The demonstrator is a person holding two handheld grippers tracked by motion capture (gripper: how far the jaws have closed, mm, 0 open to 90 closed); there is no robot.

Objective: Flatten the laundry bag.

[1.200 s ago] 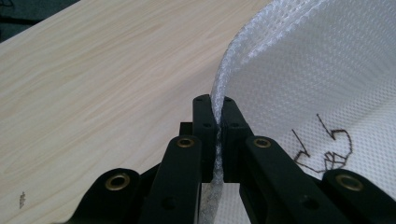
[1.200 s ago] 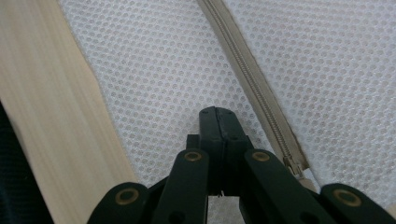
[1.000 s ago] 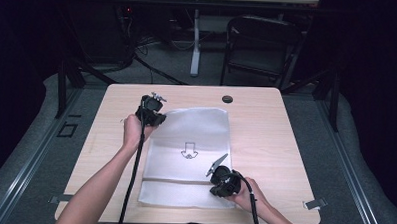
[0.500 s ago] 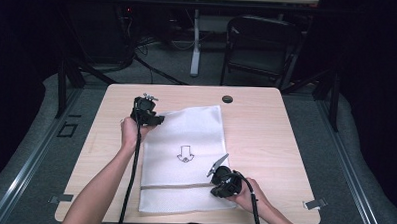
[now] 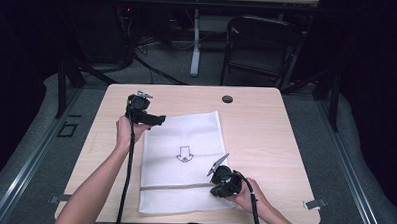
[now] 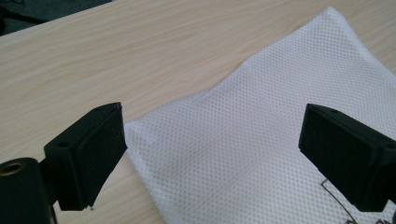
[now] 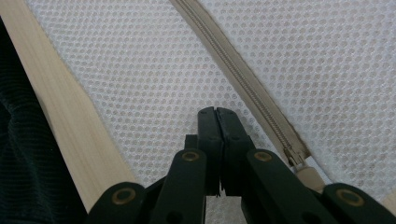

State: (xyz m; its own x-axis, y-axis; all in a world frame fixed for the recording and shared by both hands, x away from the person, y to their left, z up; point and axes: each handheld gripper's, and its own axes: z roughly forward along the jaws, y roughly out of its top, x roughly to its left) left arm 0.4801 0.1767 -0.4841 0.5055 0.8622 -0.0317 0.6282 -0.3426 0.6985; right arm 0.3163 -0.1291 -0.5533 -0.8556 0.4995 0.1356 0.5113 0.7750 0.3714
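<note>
I am working a white mesh bag [image 5: 182, 161] that is lying flat on the pale wooden table [image 5: 266, 129], with no bulge showing in it; whether anything is inside I cannot tell. The bag is a soft rectangle of fine, dotted netting, with a small black arrow outline [image 5: 184, 153] printed near its middle and a beige zipper [image 7: 243, 79] running as a band across its near end. My left gripper [image 5: 149, 118] is hovering just off the bag's far left corner, and its jaws have just been opening: the two black, blocky pads are now standing wide apart with the corner of the netting lying on the table between them, untouched. A second ago they were pinched together on that corner, and the far end of the bag has since settled a little narrower and flatter. My right gripper [image 7: 217, 122] is resting on the bag's near right part, just beside the zipper's pull [image 7: 299, 163], its jaws pressed together on the mesh.
</note>
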